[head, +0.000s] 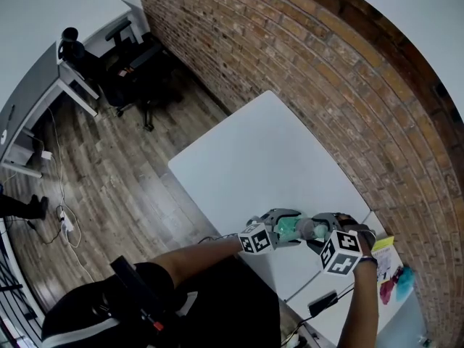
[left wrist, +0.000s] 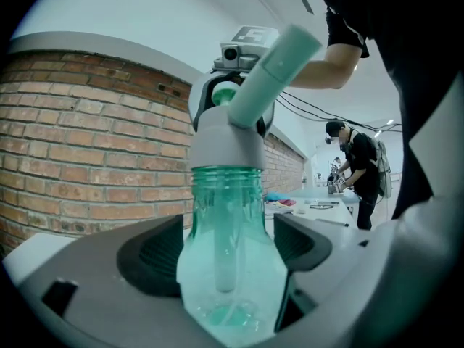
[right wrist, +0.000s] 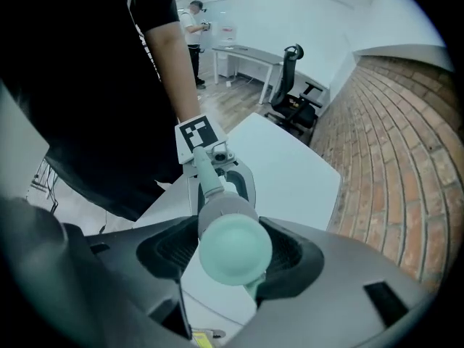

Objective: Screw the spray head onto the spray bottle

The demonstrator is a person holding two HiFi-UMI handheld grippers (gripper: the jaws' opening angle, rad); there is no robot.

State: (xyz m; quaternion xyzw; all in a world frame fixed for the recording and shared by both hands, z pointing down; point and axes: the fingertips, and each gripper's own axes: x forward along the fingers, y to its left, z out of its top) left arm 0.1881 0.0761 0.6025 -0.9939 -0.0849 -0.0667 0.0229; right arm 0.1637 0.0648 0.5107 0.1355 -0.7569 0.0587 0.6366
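A translucent green spray bottle (left wrist: 228,256) lies level between the jaws of my left gripper (left wrist: 230,246), which is shut on its body. The bottle's dip tube shows inside. A grey collar (left wrist: 226,142) of the spray head (left wrist: 279,67) sits on the bottle's neck, with the pale green nozzle slanting up to the right. My right gripper (right wrist: 232,251) points down over the spray head (right wrist: 233,246), and its pads press the grey collar from both sides. In the head view both grippers meet over the table's near edge, with the bottle (head: 288,228) at the left and the spray head (head: 307,228) at the right.
The white table (head: 268,158) stands against a brick wall (head: 304,56). Colourful items (head: 395,278) lie on the adjoining table at the right. Office chairs (head: 134,60) and a grey desk (head: 43,85) stand far left on the wooden floor. A person (left wrist: 359,169) stands in the background.
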